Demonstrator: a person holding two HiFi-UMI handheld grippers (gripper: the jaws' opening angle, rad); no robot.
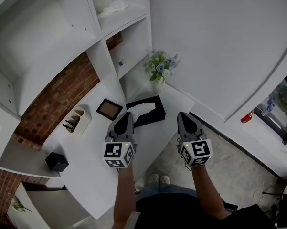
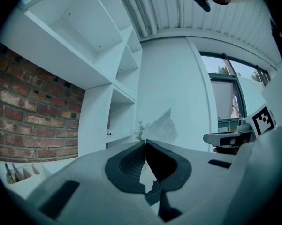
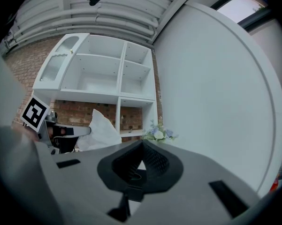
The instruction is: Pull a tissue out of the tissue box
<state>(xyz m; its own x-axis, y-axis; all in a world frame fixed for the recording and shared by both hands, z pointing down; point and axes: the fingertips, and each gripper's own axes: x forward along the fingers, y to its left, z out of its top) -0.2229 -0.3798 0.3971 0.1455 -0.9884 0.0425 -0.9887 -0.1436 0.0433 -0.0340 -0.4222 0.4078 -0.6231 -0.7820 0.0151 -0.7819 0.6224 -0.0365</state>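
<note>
A black tissue box (image 1: 154,115) lies on the white counter (image 1: 86,161) with a white tissue (image 1: 142,109) rising from its slot. My left gripper (image 1: 127,114) is at the box's left end, shut on the tissue. In the left gripper view the jaws (image 2: 145,143) meet at the tips, with the tissue (image 2: 162,124) standing up just beyond. My right gripper (image 1: 183,114) hovers to the right of the box, off the counter's edge, shut and holding nothing (image 3: 141,144). The right gripper view shows the tissue (image 3: 102,128) lifted at the left gripper's tip (image 3: 80,131).
A pot of flowers (image 1: 161,70) stands behind the box by the wall. A small picture frame (image 1: 109,109), a white holder with utensils (image 1: 78,120) and a small black box (image 1: 56,161) sit to the left. White shelves (image 1: 124,56) and brick wall (image 1: 57,99) line the back.
</note>
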